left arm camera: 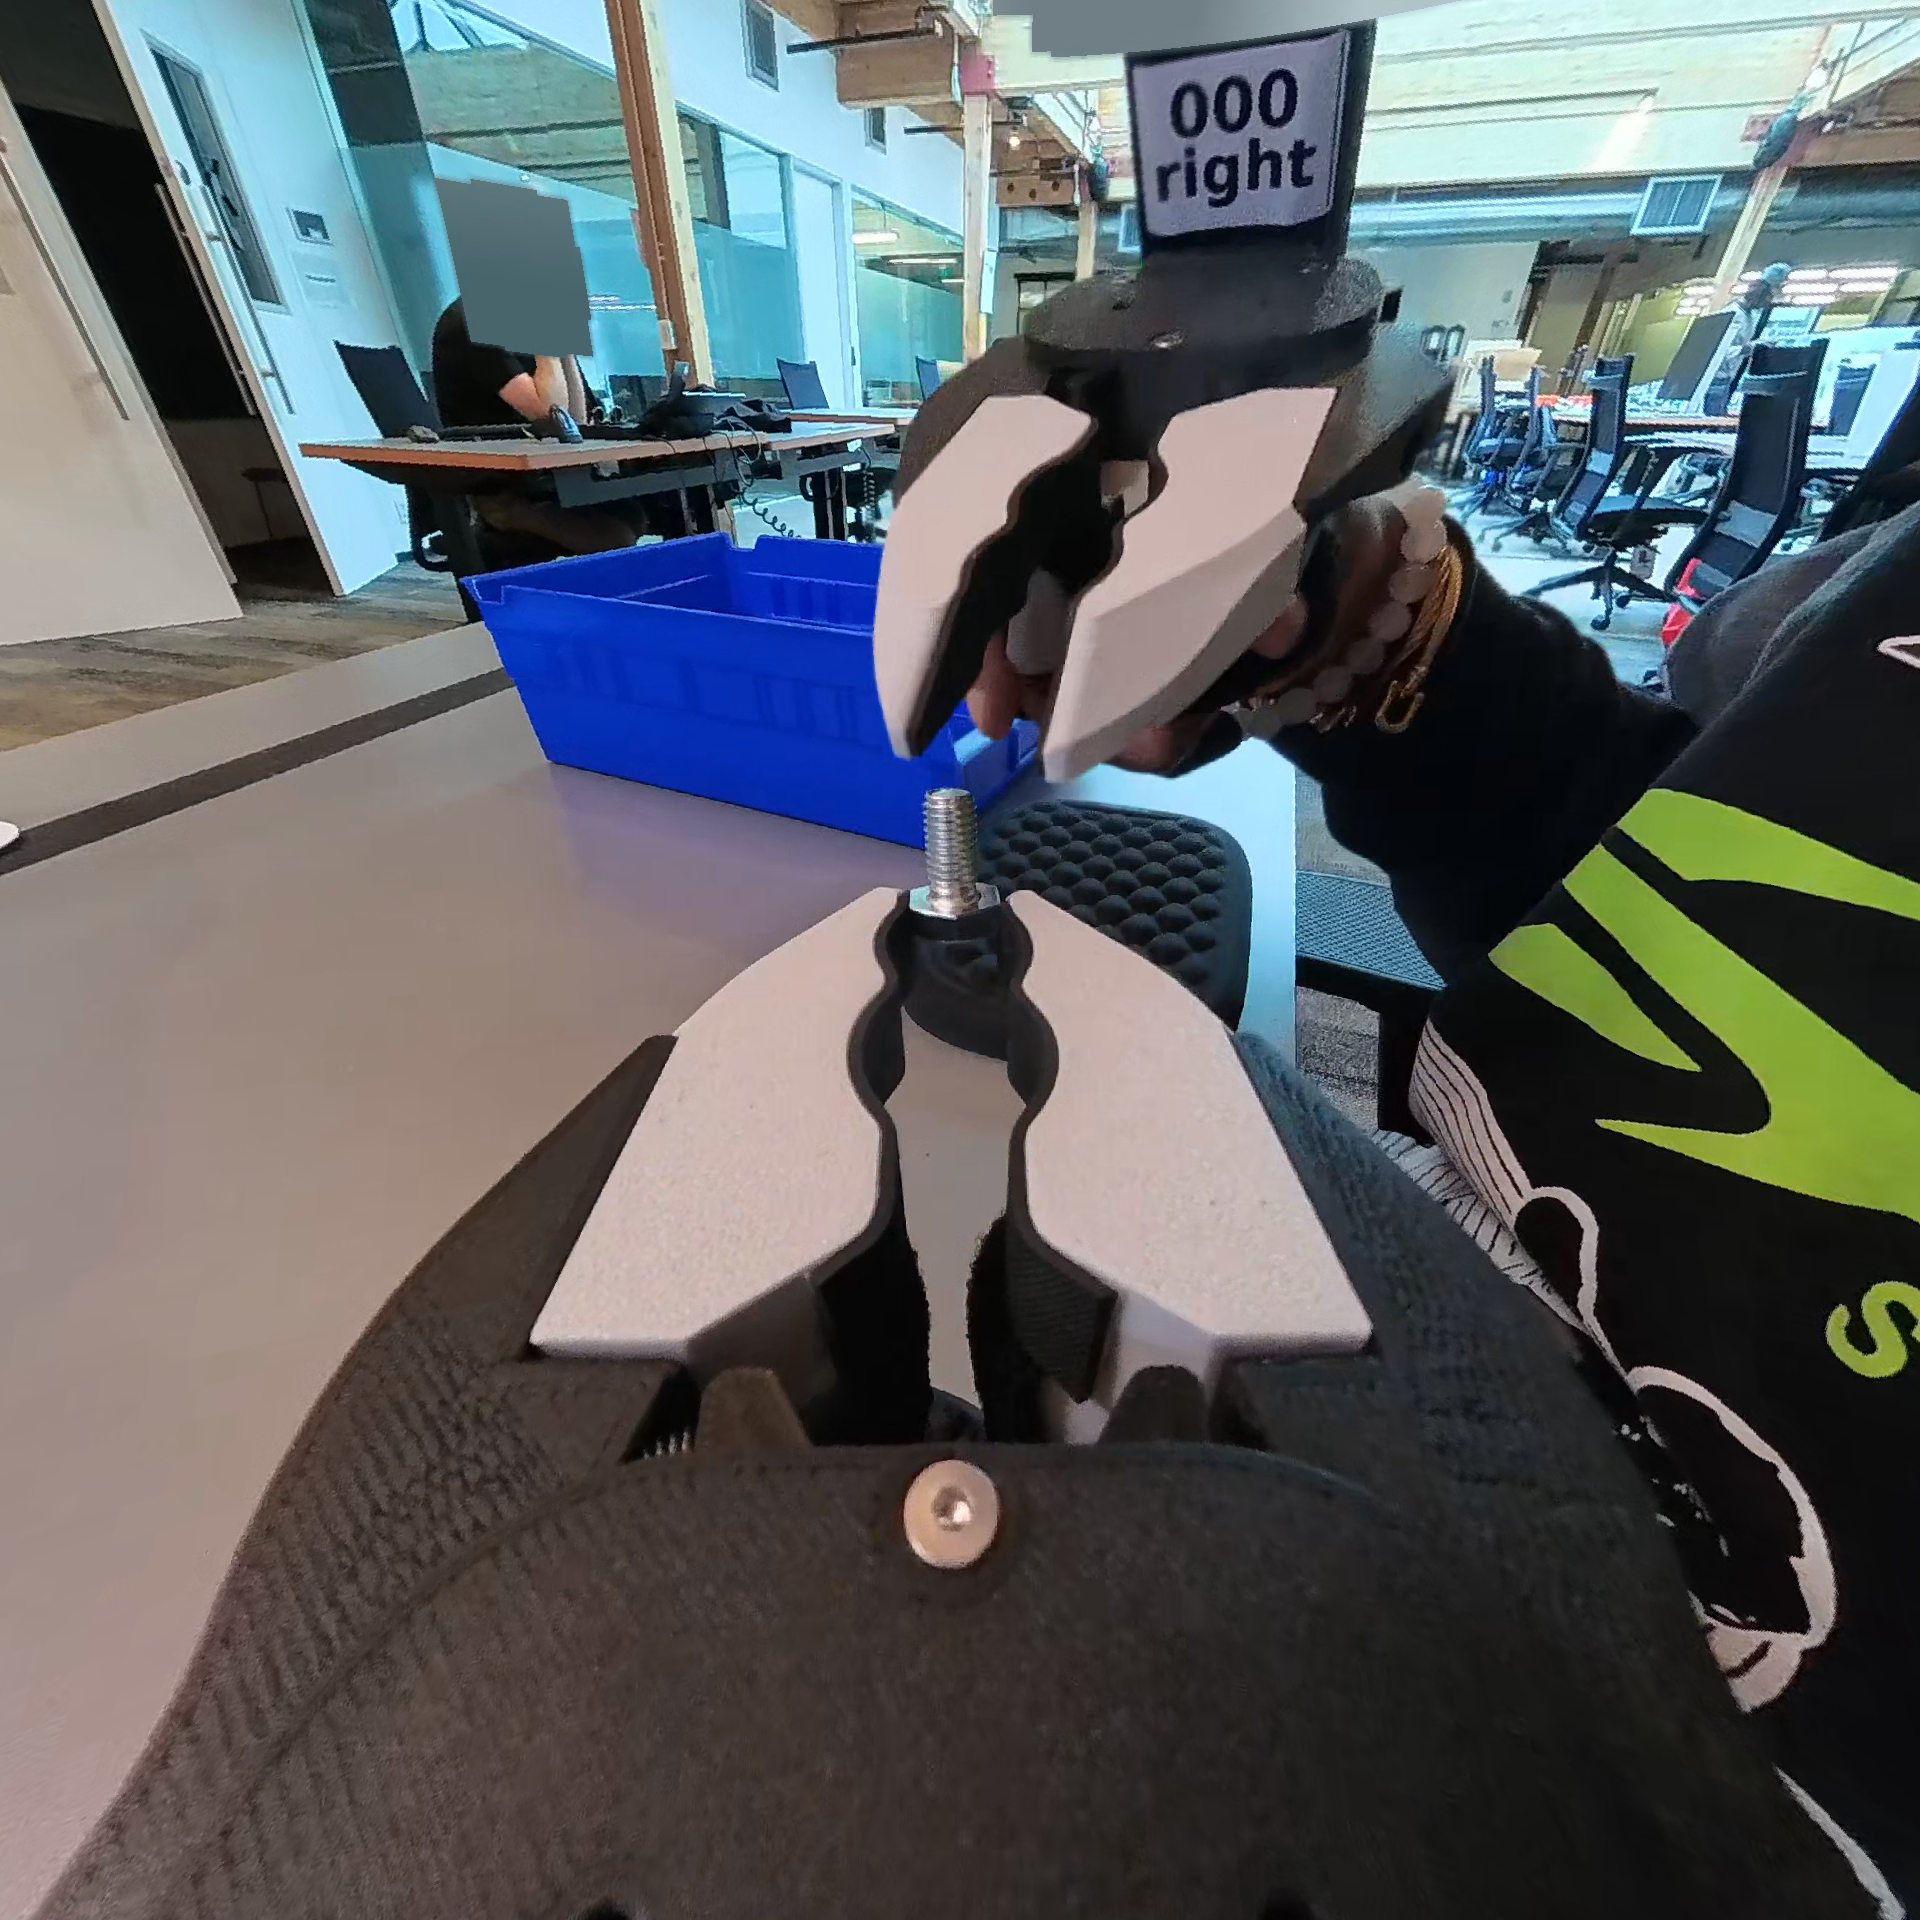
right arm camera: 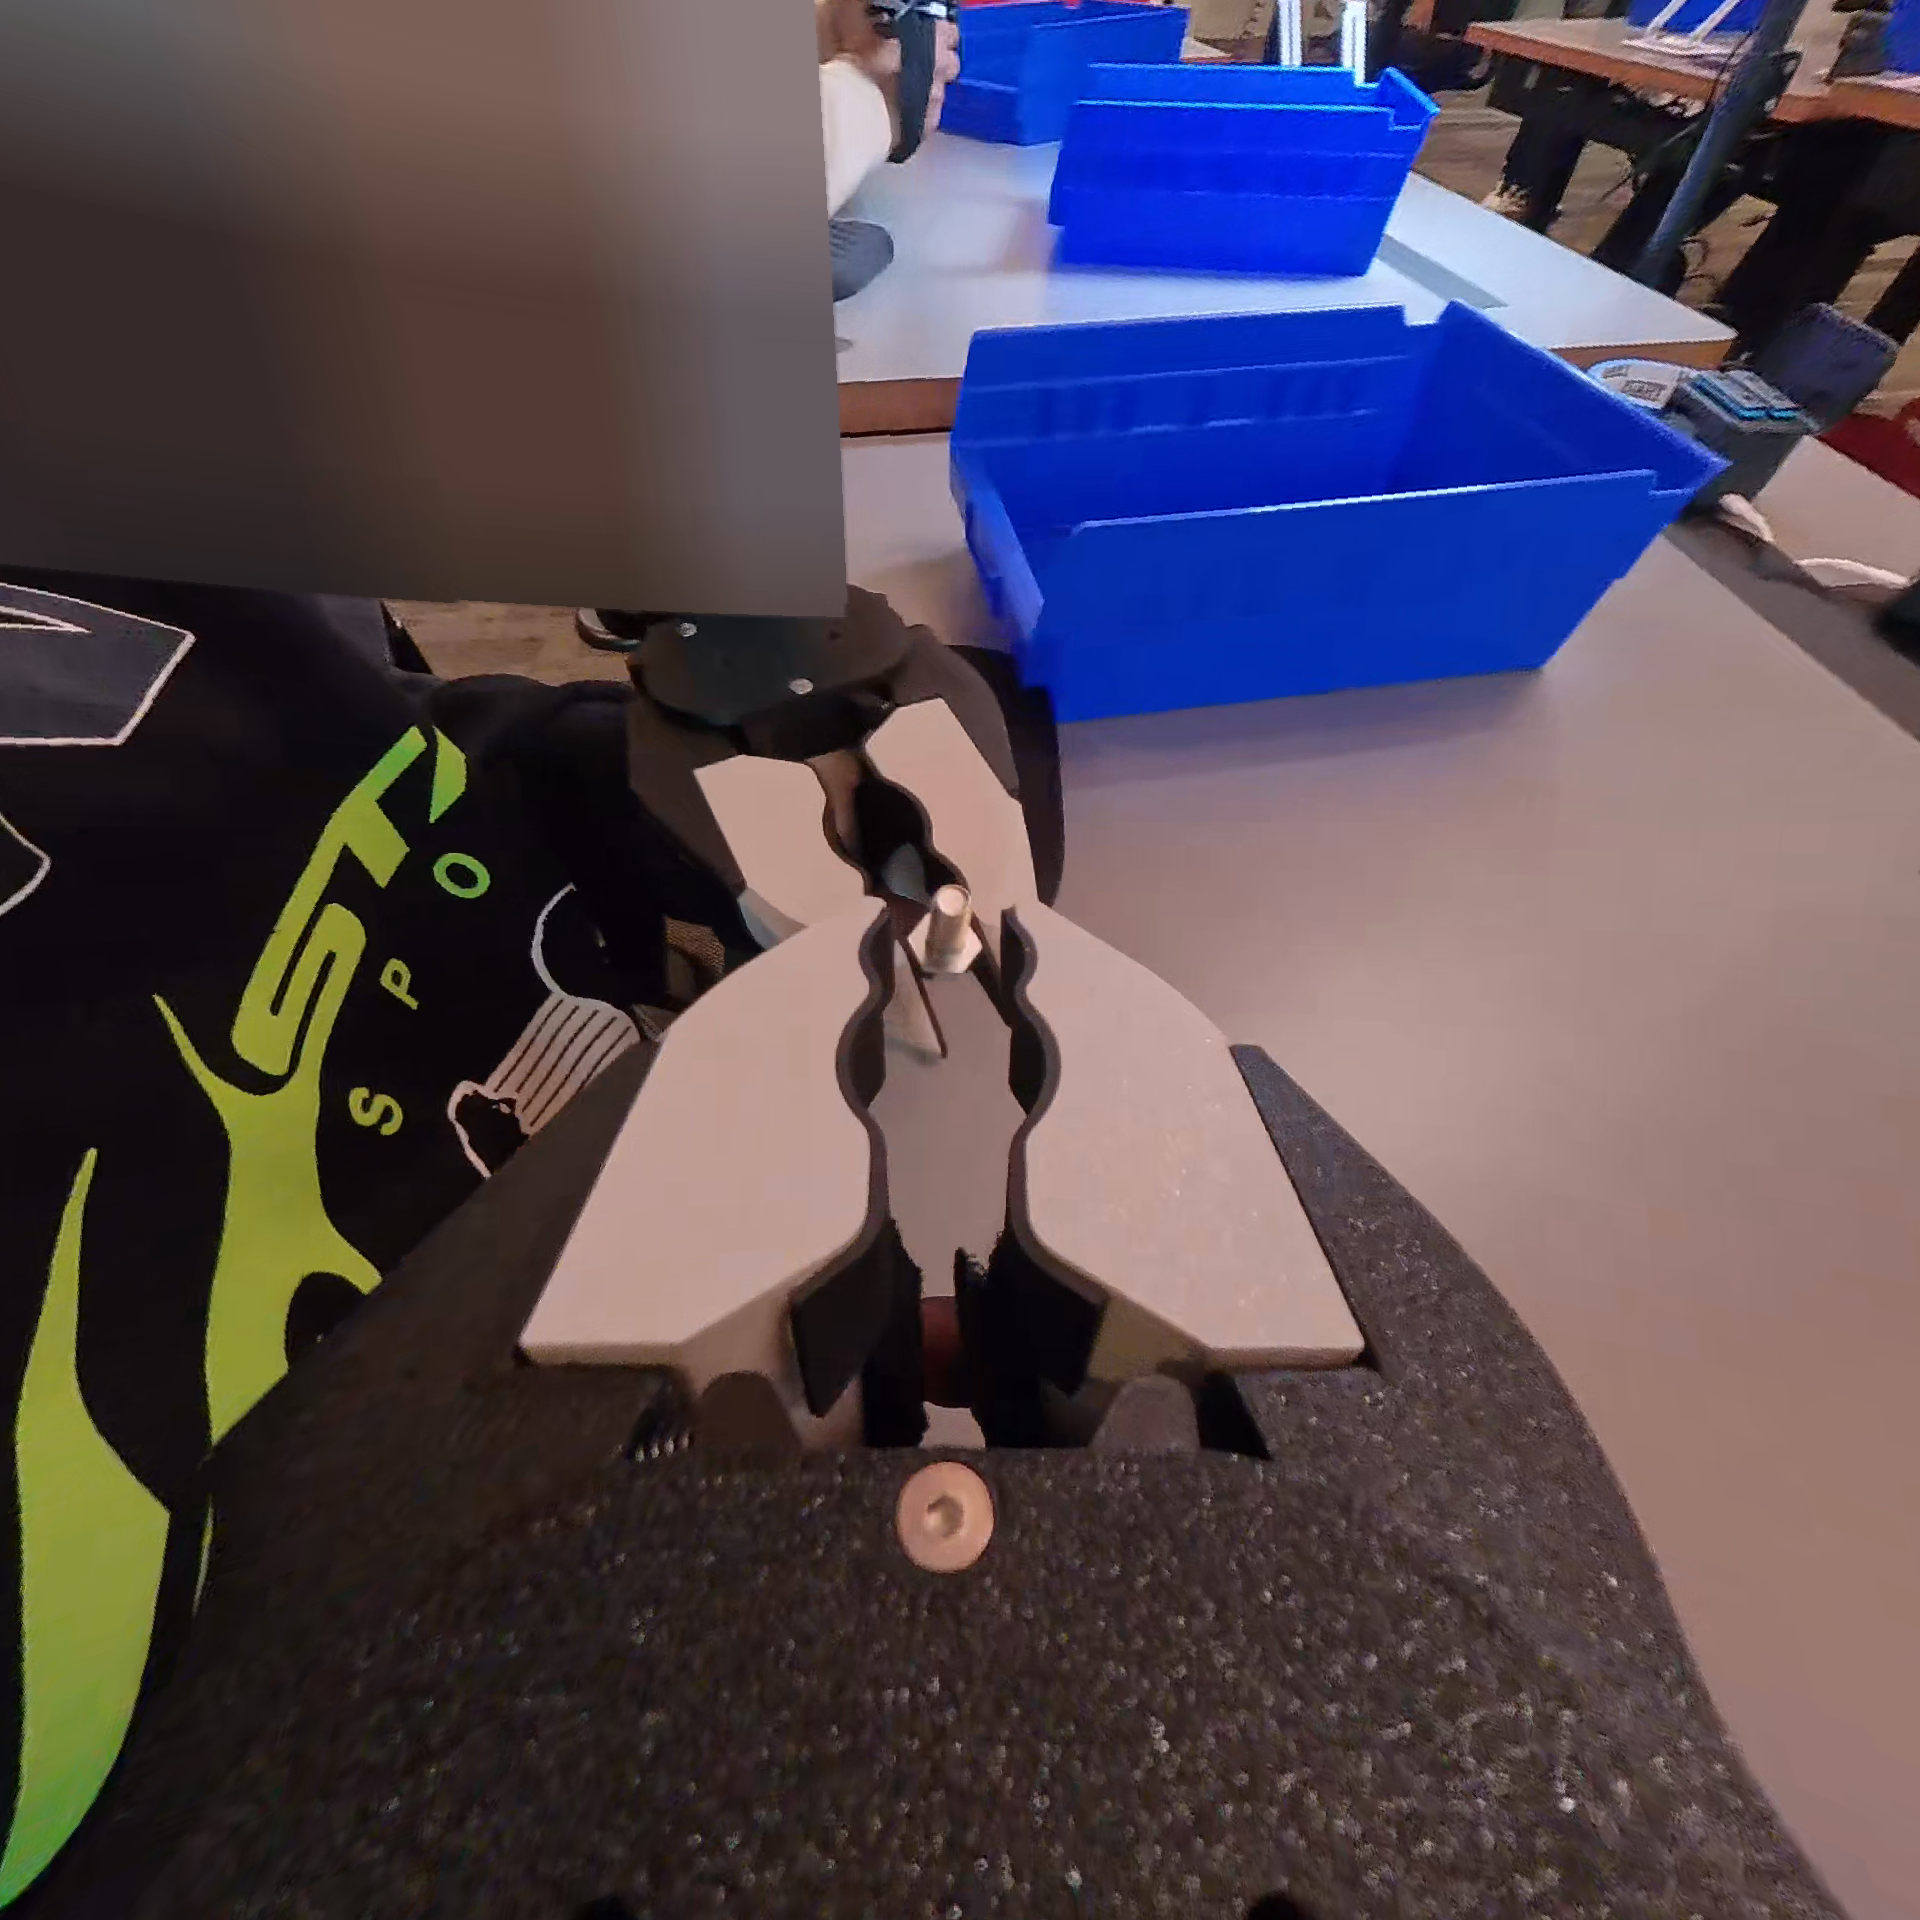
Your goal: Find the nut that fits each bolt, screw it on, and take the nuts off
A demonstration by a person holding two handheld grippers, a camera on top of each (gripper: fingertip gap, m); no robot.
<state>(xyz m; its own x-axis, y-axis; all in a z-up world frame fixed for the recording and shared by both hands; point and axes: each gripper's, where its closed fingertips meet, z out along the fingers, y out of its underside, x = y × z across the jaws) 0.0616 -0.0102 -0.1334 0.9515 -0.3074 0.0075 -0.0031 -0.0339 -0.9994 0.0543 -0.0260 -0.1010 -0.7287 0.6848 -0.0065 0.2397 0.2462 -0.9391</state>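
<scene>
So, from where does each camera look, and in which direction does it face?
Left wrist view: sits on the left gripper, facing across the grey table toward a blue plastic bin; this gripper clamps a silver threaded bolt; the right gripper and a black sleeve show.
Right wrist view: sits on the right gripper, open, looking down at the bolt.
Both share the bolt, table and grippers.

Bin (left arm camera: 727,665), frame centre: solid blue. Bolt (left arm camera: 948,847): silver. Table (left arm camera: 312,987): plain grey. Garment (left arm camera: 1704,1039), right edge: black, lime-green and white print. Gripper fingers (left arm camera: 748,1164): white, black-edged.
</scene>
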